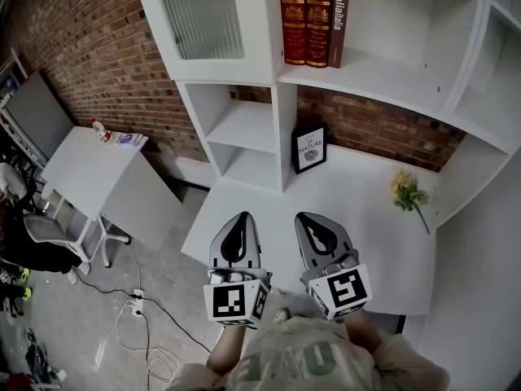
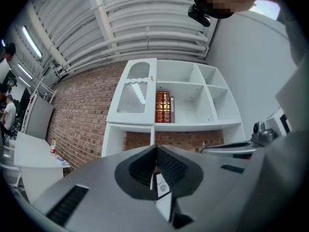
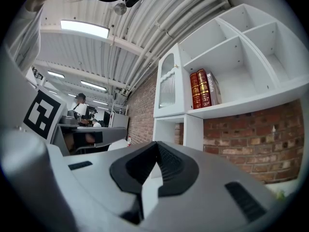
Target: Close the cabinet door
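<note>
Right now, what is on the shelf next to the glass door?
Three books stand upright at the left end of the shelf, two red and one brown. The rest looks bare. Anything behind the books is covered.

White cabinet [image 1: 224, 73], its door pane [image 1: 199, 15] ribbed grey; books [image 1: 304, 19] red with gold; brick wall [image 1: 89, 47] red-brown; flowers [image 1: 404, 188] yellow, right, on white tabletop [image 1: 358, 218].

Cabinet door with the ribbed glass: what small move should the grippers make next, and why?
Probably lift the left gripper to the cabinet door for a light press. It looks flush with the shelf unit front, but I cannot be sure. The left and the right gripper sit shut and empty, low over the desk.
</note>
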